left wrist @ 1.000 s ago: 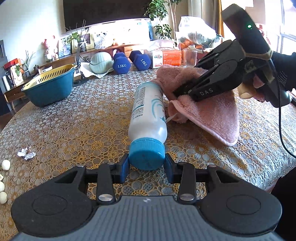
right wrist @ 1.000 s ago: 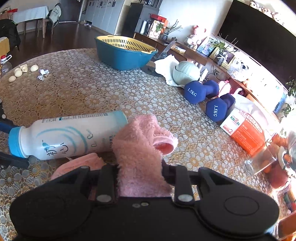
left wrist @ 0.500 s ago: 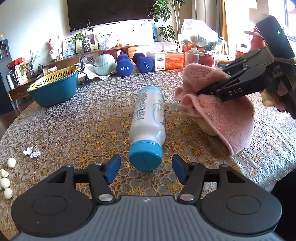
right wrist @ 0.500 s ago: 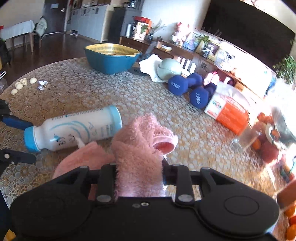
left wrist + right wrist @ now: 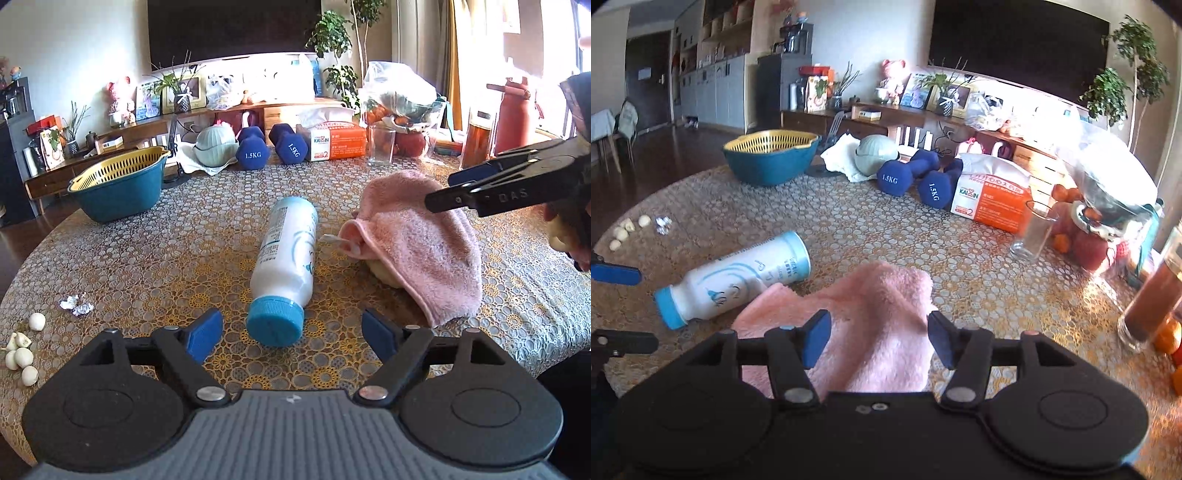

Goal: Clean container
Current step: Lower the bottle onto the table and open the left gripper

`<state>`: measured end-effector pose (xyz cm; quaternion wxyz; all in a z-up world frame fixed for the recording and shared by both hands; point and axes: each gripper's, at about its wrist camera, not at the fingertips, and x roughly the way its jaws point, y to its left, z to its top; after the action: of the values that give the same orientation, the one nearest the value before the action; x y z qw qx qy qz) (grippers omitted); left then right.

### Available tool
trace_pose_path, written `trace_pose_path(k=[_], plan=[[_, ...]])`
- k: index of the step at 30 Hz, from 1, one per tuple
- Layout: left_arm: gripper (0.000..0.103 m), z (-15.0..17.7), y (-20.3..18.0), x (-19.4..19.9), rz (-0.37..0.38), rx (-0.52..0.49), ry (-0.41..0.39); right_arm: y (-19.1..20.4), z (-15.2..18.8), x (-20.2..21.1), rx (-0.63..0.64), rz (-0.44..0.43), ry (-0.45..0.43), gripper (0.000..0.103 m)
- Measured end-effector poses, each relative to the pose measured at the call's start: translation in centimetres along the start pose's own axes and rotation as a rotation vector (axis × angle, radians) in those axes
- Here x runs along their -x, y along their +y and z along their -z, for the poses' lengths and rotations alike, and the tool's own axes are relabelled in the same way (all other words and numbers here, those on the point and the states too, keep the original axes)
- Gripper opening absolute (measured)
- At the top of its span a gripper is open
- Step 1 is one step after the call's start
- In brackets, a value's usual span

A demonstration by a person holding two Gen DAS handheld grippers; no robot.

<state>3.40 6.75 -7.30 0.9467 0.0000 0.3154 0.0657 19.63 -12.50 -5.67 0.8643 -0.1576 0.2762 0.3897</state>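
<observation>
A white bottle (image 5: 288, 254) with a blue cap (image 5: 275, 322) lies on its side on the lace-covered table (image 5: 147, 266); the right wrist view shows the bottle (image 5: 738, 277) at the left. My left gripper (image 5: 291, 334) is open, its blue pads on either side of the cap without touching it. A pink towel (image 5: 417, 240) lies in a heap just right of the bottle. My right gripper (image 5: 879, 338) is open above the towel (image 5: 871, 317), holding nothing. From the left wrist view, the right gripper (image 5: 454, 192) hovers over the towel's far side.
A teal basin with a yellow strainer (image 5: 122, 184) stands at the back left. Two blue dumbbells (image 5: 269, 147), an orange box (image 5: 336, 146), a glass (image 5: 1032, 236), fruit and a dark jar (image 5: 1152, 299) line the back and right. Garlic cloves (image 5: 22, 354) and foil (image 5: 75, 304) lie at the left edge.
My left gripper let go of the bottle cap and opened, pulling back slightly. My right gripper released the pink towel, which now lies on the table, and lifted away.
</observation>
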Motion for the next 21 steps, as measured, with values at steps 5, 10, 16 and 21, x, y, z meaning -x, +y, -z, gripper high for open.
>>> trace_pose_path(k=[5, 10, 16, 21], plan=[[0.102, -0.5, -0.7, 1.1, 0.009, 0.018, -0.034, 0.5, 0.9, 3.4, -0.052, -0.029, -0.069, 0.058], [0.102, -0.8, -1.2, 2.0, 0.016, 0.043, -0.058, 1.3, 1.5, 6.4, -0.096, -0.061, -0.140, 0.059], [0.102, -0.9, -1.4, 2.7, 0.032, 0.073, -0.059, 2.3, 2.6, 8.7, -0.141, -0.088, -0.187, 0.059], [0.102, -0.8, -1.7, 3.2, 0.026, 0.055, -0.069, 3.1, 3.5, 9.7, -0.154, -0.091, -0.199, 0.059]])
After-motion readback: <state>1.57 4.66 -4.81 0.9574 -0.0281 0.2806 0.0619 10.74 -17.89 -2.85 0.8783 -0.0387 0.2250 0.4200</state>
